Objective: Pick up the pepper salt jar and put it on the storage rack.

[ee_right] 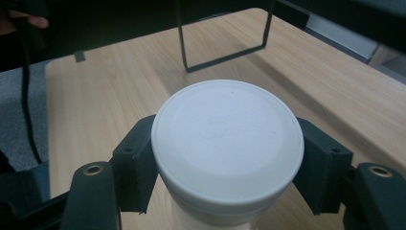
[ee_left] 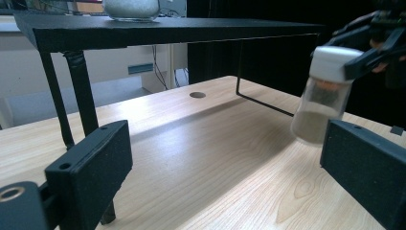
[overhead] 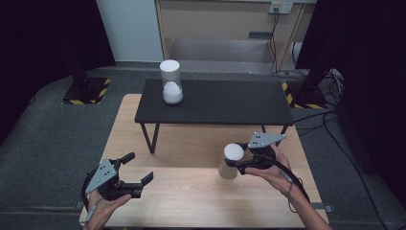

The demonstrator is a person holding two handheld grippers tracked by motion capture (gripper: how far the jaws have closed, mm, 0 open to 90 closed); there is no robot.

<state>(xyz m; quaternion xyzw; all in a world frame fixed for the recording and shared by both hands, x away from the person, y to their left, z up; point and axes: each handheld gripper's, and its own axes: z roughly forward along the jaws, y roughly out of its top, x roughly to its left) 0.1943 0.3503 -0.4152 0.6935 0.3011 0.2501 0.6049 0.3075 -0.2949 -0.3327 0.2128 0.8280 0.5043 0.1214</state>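
A clear jar with a white lid (overhead: 231, 161) is tilted above the wooden table (overhead: 191, 191), and my right gripper (overhead: 245, 160) is shut on its lid. In the right gripper view the white lid (ee_right: 228, 139) sits clamped between both jaws. From the left gripper view the same jar (ee_left: 325, 98) hangs at the right, its base just off the wood. My left gripper (overhead: 136, 168) is open near the table's front left, nothing between its jaws. A second jar (overhead: 171, 81), holding white material, stands on the low black shelf (overhead: 215, 103).
The black shelf stands on thin metal legs (overhead: 148, 136) across the far half of the table. Beyond it are grey floor, black stand bases with yellow-black tape (overhead: 86, 91) and cables (overhead: 330, 120) at the right. A round hole (ee_left: 197, 95) marks the tabletop.
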